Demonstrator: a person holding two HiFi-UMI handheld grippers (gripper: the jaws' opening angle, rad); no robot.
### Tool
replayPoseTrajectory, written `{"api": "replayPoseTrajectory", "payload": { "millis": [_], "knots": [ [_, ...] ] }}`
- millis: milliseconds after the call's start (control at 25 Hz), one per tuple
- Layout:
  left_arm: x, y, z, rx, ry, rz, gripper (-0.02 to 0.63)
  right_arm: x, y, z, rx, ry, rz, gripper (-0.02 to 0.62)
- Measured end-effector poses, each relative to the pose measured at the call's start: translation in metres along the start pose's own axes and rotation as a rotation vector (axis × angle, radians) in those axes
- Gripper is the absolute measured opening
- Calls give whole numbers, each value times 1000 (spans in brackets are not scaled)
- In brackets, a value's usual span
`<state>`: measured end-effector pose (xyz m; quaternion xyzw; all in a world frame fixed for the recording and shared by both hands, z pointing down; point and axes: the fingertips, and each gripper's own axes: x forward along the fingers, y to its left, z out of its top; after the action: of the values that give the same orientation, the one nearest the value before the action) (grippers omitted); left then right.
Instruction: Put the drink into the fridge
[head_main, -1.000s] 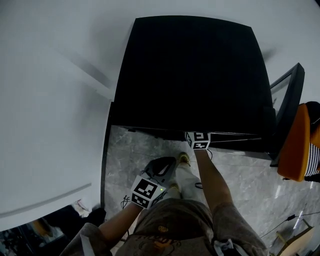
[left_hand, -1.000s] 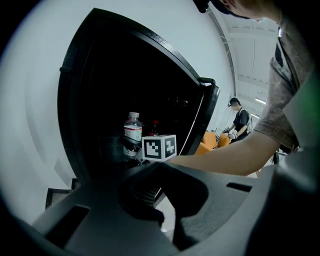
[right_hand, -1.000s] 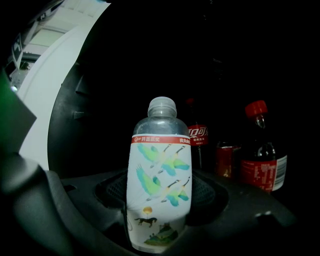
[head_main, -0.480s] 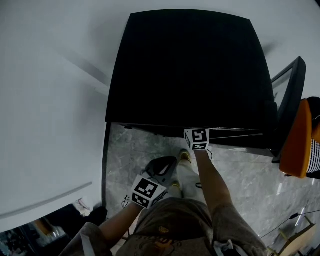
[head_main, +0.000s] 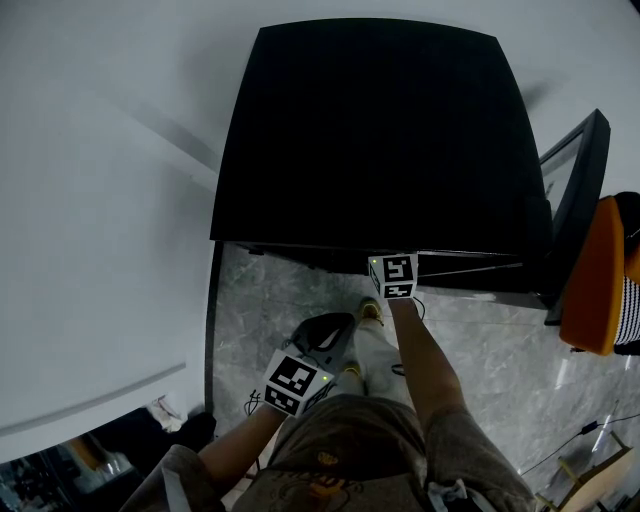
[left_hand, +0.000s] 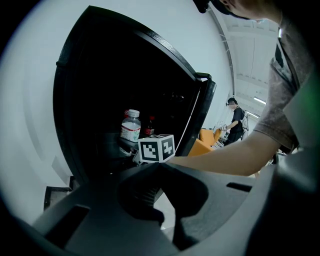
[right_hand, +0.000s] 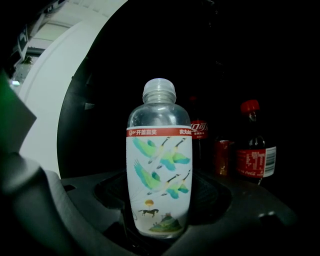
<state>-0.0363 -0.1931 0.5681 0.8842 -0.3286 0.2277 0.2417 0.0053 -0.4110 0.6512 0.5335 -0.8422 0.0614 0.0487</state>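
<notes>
The drink, a clear bottle (right_hand: 159, 165) with a white cap and a label of flying cranes, stands upright between the jaws of my right gripper (right_hand: 159, 194), which is shut on it inside the dark fridge. In the left gripper view the same bottle (left_hand: 131, 129) shows just past the right gripper's marker cube (left_hand: 156, 148). From the head view only that cube (head_main: 394, 276) shows, at the front edge of the black fridge (head_main: 370, 140). My left gripper (left_hand: 160, 167) hangs back near the person's legs, jaws together and empty.
Two red-capped cola bottles (right_hand: 255, 145) (right_hand: 200, 132) and a red can (right_hand: 223, 156) stand deeper in the fridge, behind and right of the drink. The fridge door (head_main: 575, 200) stands open at the right, with an orange chair (head_main: 590, 280) beyond it. A white wall is on the left.
</notes>
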Motion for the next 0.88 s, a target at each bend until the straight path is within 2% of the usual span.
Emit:
{"api": "replayPoseTrajectory", "payload": {
  "millis": [400,880],
  "knots": [
    [2,-13,0,-2,-4,-28,2,-4,0,5,25,-1,13,347],
    [-13,-25,12,10,-29,-17,2,-29,2,1,13,64,1,348]
  ]
}}
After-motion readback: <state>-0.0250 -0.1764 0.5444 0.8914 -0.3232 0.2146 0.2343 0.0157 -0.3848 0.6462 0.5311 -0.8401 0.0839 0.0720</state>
